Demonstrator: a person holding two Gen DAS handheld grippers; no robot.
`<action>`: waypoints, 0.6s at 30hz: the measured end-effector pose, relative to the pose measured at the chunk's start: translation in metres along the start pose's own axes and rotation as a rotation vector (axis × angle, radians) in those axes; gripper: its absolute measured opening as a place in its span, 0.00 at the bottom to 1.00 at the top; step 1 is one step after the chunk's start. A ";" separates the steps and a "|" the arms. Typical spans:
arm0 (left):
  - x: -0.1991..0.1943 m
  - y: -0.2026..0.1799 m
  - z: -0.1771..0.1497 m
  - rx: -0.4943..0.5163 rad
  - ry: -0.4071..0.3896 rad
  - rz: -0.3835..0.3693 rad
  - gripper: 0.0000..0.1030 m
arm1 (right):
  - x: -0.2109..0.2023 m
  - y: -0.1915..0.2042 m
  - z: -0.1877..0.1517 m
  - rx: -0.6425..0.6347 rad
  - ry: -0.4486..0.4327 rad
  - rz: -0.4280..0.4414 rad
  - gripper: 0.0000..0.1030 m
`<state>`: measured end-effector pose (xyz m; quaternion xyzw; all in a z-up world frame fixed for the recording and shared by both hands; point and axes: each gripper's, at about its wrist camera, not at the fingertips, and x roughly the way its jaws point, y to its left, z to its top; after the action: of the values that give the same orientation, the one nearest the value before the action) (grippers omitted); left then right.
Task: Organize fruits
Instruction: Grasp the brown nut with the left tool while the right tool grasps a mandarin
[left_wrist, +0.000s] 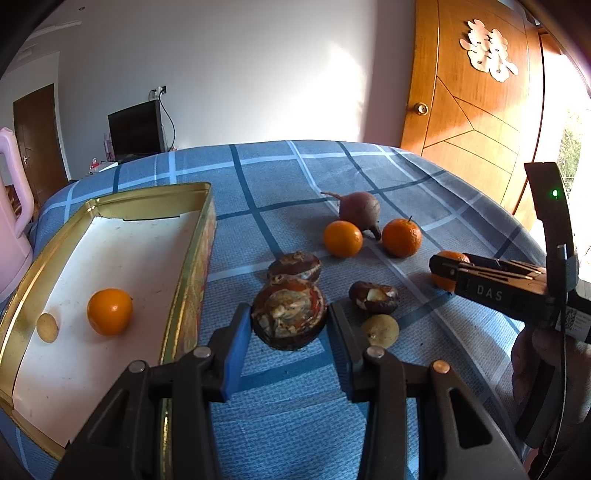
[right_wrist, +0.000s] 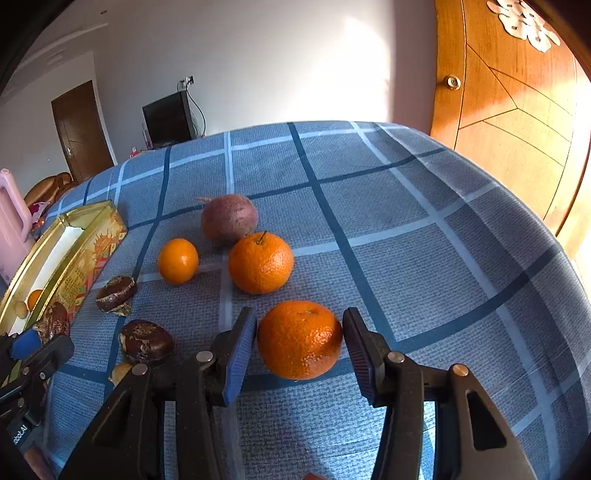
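Two fruits sit between our tongs: the left tongs hold the split mangosteen at lower centre, beside the tin where it belongs. The right tongs close on an orange, low in the frame, on the checked cloth.

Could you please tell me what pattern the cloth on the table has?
The cloth is blue with a plaid grid of dark blue and white stripes, clearest in the right wrist view.
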<state>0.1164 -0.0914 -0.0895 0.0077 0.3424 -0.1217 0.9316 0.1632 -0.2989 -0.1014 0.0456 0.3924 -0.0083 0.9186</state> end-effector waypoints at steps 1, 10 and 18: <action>0.000 0.000 0.000 0.000 0.000 0.000 0.42 | 0.001 -0.002 0.000 0.008 0.003 0.007 0.49; -0.004 0.000 -0.001 -0.002 -0.022 0.004 0.42 | 0.010 -0.011 -0.002 0.052 0.058 0.085 0.46; -0.010 -0.003 -0.001 0.009 -0.059 0.018 0.42 | -0.007 -0.007 -0.004 0.037 -0.016 0.100 0.46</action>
<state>0.1076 -0.0915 -0.0832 0.0111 0.3141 -0.1151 0.9423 0.1551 -0.3051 -0.0997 0.0819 0.3820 0.0301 0.9200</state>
